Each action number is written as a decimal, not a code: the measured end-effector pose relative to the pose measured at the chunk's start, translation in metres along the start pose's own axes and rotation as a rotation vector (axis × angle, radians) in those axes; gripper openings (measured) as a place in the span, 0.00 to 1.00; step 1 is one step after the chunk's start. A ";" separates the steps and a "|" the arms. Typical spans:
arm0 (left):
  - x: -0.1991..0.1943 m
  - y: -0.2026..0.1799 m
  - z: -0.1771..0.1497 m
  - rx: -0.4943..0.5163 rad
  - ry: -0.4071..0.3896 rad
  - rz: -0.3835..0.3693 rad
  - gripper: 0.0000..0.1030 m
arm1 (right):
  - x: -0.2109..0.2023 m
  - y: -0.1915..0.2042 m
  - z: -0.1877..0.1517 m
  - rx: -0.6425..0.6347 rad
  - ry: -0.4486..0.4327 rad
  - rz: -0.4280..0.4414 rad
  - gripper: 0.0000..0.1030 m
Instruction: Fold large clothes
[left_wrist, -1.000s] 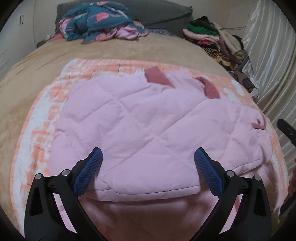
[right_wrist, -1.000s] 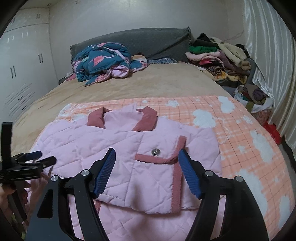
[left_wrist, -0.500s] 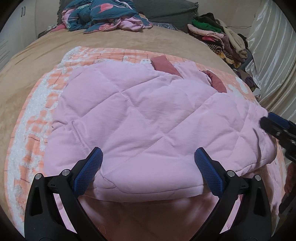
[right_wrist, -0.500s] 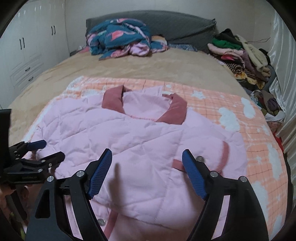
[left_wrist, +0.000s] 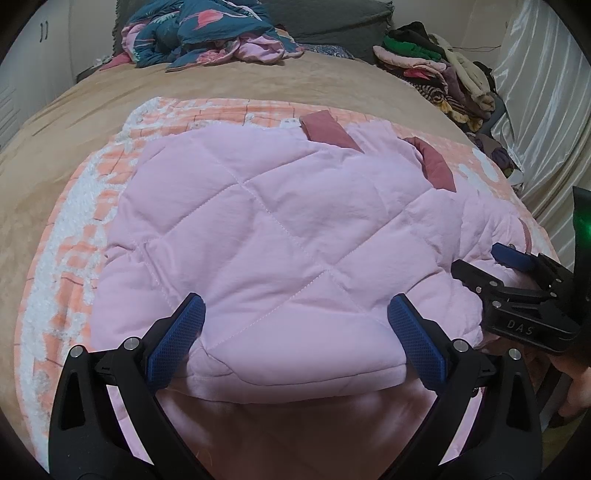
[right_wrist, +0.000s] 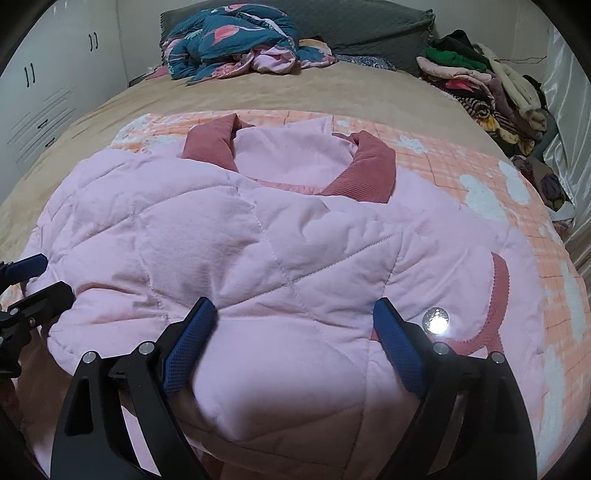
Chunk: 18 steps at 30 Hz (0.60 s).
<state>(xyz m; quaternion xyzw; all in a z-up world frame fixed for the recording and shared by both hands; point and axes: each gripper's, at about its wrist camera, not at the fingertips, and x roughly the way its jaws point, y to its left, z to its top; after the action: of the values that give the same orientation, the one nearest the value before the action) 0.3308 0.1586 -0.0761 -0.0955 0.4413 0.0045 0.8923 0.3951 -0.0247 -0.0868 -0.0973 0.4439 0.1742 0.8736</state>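
A pink quilted jacket (left_wrist: 280, 229) with a dusty-rose collar (right_wrist: 218, 147) lies folded on an orange-and-white blanket (left_wrist: 74, 236) on the bed. My left gripper (left_wrist: 295, 328) is open just above the jacket's near folded edge, touching nothing. My right gripper (right_wrist: 293, 332) hovers low over the jacket's near right part, beside a shiny snap button (right_wrist: 436, 319). Its jaws are opening; puffy fabric bulges between the fingers, not pinched. Each gripper shows in the other's view: the right gripper (left_wrist: 517, 280) at the jacket's right edge, the left gripper (right_wrist: 26, 291) at its left edge.
A tan bedspread (right_wrist: 332, 92) covers the bed. Teal and pink bedding (right_wrist: 236, 40) is heaped at the head by a grey cushion (right_wrist: 369, 26). A clothes pile (right_wrist: 480, 81) runs along the right side before a pale curtain (left_wrist: 546, 110). White wardrobes (right_wrist: 44, 81) stand at left.
My right gripper has come down and closer over the jacket, with its jaws wider apart, and has entered the left wrist view at the right. The left gripper has stayed open over the near edge.
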 end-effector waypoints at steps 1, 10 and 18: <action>-0.001 0.000 0.000 0.001 -0.001 -0.004 0.91 | -0.001 -0.001 -0.001 0.003 -0.001 0.001 0.85; -0.015 0.002 0.003 -0.013 -0.009 -0.030 0.91 | -0.018 -0.005 -0.015 0.060 -0.008 0.032 0.85; -0.029 0.001 0.005 -0.006 -0.024 -0.035 0.91 | -0.037 -0.007 -0.033 0.096 -0.019 0.052 0.89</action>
<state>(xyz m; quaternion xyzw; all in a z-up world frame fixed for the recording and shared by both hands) 0.3169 0.1624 -0.0501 -0.1057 0.4288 -0.0089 0.8971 0.3535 -0.0503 -0.0756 -0.0423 0.4458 0.1763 0.8766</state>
